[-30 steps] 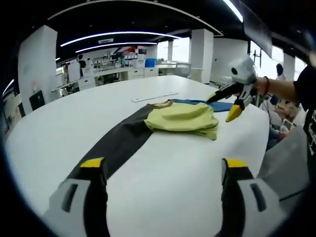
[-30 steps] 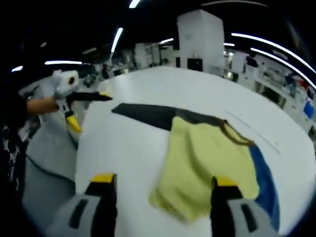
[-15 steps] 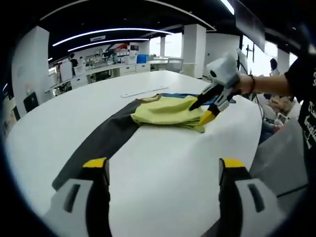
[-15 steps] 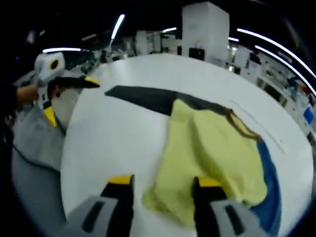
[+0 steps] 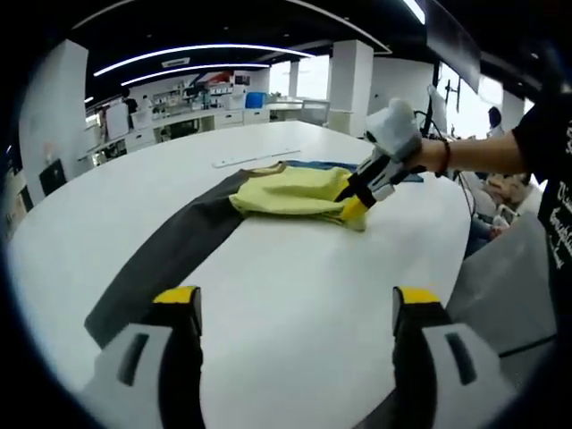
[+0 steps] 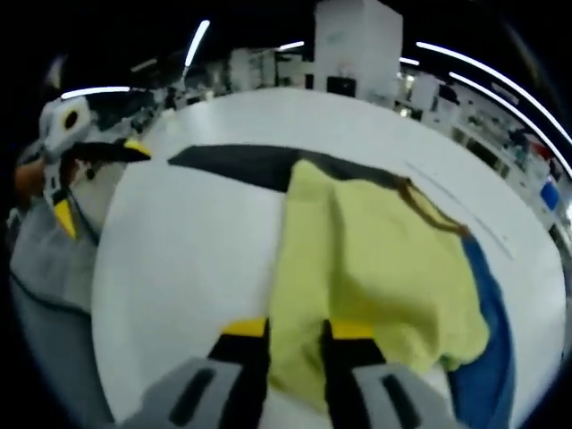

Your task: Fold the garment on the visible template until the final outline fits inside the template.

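Open-plan lab or office behind, strip lights overhead, desks and pillars far back. Big white round table (image 5: pixel 295 295) takes the foreground.

Yellow garment (image 6: pixel 375 268) lies partly folded near the table edge, across a dark strip (image 5: pixel 170 255) and a blue panel (image 6: pixel 487 331). Strip and panel are probably the template; its full outline is hidden under the cloth, so whether the fold fits cannot be judged.

Right gripper (image 6: pixel 295 335): jaws drawn close together over the garment's near hem, cloth between the yellow tips. Reads as clenched on the edge, likely to lift it for the next fold. In the left gripper view the same tool (image 5: pixel 353 201) sits at the garment's corner, held by a hand at the table's right.

Left gripper (image 5: pixel 290 299): jaws spread wide, nothing between them, hanging over bare table well apart from the garment; seemingly waiting

Far hem and brown collar trim are too small to read
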{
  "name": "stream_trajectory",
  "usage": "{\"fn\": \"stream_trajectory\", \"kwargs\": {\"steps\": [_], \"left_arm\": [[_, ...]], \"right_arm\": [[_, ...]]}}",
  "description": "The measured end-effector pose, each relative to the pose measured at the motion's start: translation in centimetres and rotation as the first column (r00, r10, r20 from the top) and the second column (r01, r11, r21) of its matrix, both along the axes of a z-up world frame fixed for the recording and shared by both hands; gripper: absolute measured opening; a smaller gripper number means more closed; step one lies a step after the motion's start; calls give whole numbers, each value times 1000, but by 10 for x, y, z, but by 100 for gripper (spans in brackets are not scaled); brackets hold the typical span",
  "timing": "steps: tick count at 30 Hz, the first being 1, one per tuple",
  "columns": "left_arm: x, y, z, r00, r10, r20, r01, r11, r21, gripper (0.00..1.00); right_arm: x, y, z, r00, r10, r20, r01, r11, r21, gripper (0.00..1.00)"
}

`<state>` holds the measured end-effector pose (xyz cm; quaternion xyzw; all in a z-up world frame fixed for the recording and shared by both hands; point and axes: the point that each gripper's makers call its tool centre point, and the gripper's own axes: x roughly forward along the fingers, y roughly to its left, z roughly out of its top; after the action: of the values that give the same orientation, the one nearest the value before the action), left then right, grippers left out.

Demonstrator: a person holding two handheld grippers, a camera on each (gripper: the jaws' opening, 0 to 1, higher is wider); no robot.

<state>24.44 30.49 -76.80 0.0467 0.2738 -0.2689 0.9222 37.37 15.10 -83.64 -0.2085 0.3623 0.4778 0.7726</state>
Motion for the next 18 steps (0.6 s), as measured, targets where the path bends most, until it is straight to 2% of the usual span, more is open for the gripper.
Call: {"fn": "stream_trajectory", "kwargs": {"steps": [3,18], "left_arm": [[1,0,0,1000,-2,1,2,1000,2,84],[4,-6,0,1000,-20,-8,20,1000,1,81]], "right_arm": [[-2,0,6,1000,-5,-19,5,1000,28,3],[24,-3,62,997,-78,20,74,985,155,0]]}}
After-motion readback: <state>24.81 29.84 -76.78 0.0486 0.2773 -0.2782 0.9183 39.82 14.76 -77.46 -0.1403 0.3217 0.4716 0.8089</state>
